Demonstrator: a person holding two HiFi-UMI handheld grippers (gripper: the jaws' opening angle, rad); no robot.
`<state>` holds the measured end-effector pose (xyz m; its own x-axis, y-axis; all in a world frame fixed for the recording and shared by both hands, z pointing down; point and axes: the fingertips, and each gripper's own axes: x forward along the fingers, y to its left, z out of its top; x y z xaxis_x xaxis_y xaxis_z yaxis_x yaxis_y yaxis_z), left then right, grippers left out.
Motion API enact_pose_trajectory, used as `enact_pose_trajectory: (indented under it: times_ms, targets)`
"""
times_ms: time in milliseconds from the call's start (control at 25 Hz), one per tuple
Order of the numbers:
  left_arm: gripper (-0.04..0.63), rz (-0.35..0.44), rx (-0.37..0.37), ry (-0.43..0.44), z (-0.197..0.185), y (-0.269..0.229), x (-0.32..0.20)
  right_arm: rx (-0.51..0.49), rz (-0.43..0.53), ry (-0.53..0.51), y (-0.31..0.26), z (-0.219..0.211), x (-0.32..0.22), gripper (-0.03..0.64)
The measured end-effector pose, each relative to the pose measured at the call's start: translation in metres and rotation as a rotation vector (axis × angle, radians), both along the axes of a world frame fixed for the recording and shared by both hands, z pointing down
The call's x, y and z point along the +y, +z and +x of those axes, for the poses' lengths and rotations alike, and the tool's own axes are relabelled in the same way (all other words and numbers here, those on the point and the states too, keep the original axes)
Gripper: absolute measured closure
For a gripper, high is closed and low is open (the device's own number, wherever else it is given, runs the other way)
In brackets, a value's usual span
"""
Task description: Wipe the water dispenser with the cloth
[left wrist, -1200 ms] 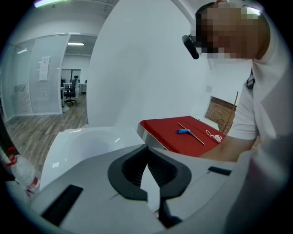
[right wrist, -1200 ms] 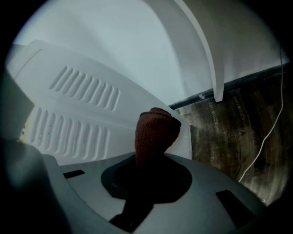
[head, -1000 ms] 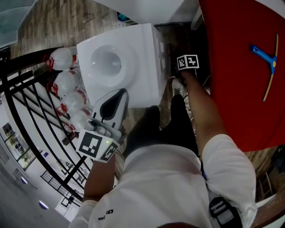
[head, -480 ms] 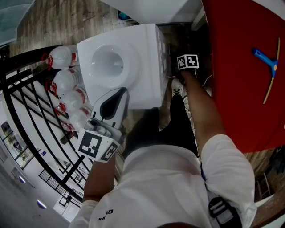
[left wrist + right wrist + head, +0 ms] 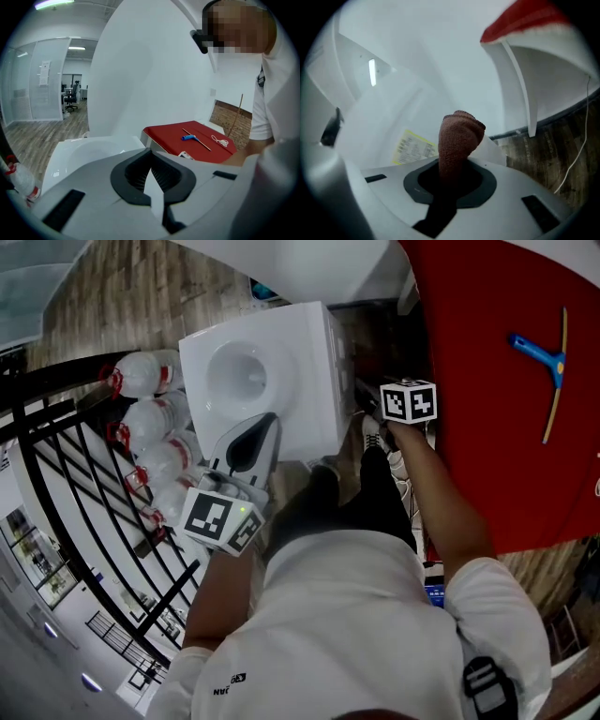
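Right gripper view showed the right claw clenched on the brown cloth, the cloth's tip near the side of the white water dispenser; the left claw was pinched together, empty, over the dispenser's top edge.

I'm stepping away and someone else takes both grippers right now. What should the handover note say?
Left gripper: shut and empty, held over the near edge of the water dispenser top.
Right gripper: shut on the brown cloth, low beside the dispenser's right side, facing a white panel with a yellow label.
Done: the cloth is gripped and at the dispenser. Whether it touches the panel, or how much is already wiped, cannot be told.
Left: probably wipe that side panel, then the other faces and the top with its round recess.
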<state>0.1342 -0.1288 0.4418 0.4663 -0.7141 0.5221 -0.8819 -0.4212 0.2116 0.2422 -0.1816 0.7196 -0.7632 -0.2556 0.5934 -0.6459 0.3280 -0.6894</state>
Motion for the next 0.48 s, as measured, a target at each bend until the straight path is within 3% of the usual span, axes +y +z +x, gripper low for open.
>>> enact_pose_trajectory:
  times_ms: [240, 360, 480]
  targets:
    - [0.603, 0.013, -0.009, 0.024, 0.009, -0.002, -0.001, -0.32, 0.106, -0.036, -0.148, 0.006, -0.028, 0.563]
    - [0.603, 0.015, -0.007, 0.015, 0.01, -0.003, 0.001, -0.362, 0.177, -0.057, -0.196, 0.002, -0.048, 0.563]
    - [0.603, 0.013, -0.012, 0.008, 0.01, -0.005, 0.006, -0.356, 0.201, -0.049, -0.209, -0.002, -0.063, 0.563]
